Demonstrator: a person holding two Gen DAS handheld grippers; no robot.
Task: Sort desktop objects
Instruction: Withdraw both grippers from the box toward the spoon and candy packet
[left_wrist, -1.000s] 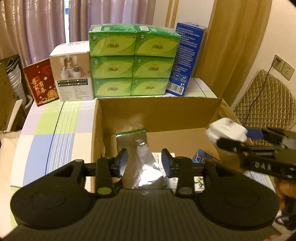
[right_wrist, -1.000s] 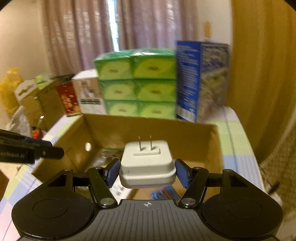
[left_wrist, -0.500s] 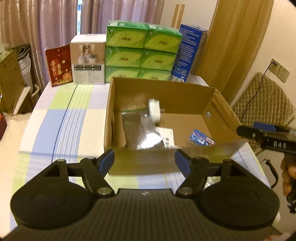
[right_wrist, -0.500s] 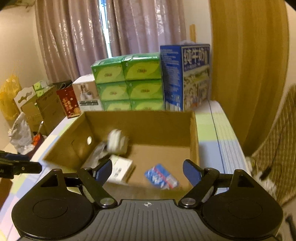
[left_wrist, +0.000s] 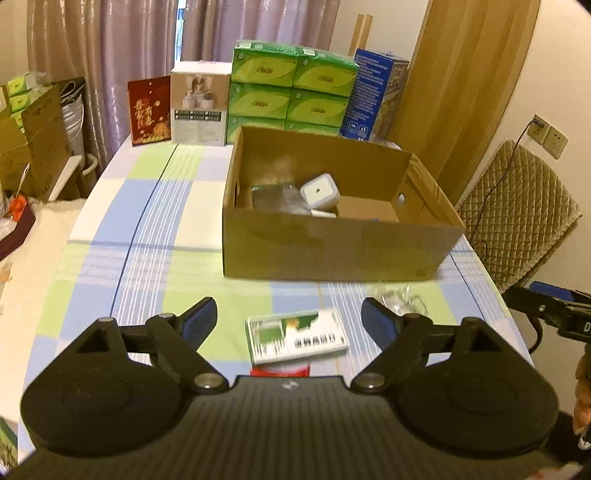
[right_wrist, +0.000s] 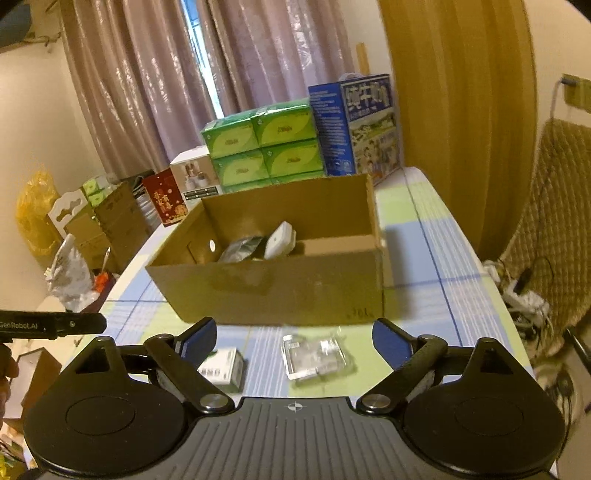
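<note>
We hold both grippers back from the cardboard box (left_wrist: 332, 243), above the near part of the checked tablecloth (left_wrist: 147, 229). Our left gripper (left_wrist: 289, 317) has its jaws spread wide with nothing between them. Just ahead of it on the cloth lies a flat green-and-white packet (left_wrist: 297, 335), with a red item (left_wrist: 279, 371) partly hidden at its near edge. To the right of the packet, close to the box's front wall, lies a small clear bag (left_wrist: 397, 297).

Our right gripper (right_wrist: 294, 338) is also wide and empty. Below it the clear bag (right_wrist: 314, 355) sits between the fingers' line of sight, and the packet (right_wrist: 221, 369) shows beside the left finger.

Inside the box a white charger (left_wrist: 318, 192) rests against a silver pouch (left_wrist: 275, 197), in the left half of the box. From the right wrist view the charger (right_wrist: 280, 240) stands tilted beside the pouch (right_wrist: 240, 249). The right part of the box floor is bare cardboard.

Behind the box, at the table's far edge, stand green tissue packs (left_wrist: 291, 88), a blue carton (left_wrist: 373, 99), a white box (left_wrist: 199, 103) and a red card (left_wrist: 149, 110). A quilted chair (left_wrist: 517, 206) stands to the right of the table.
</note>
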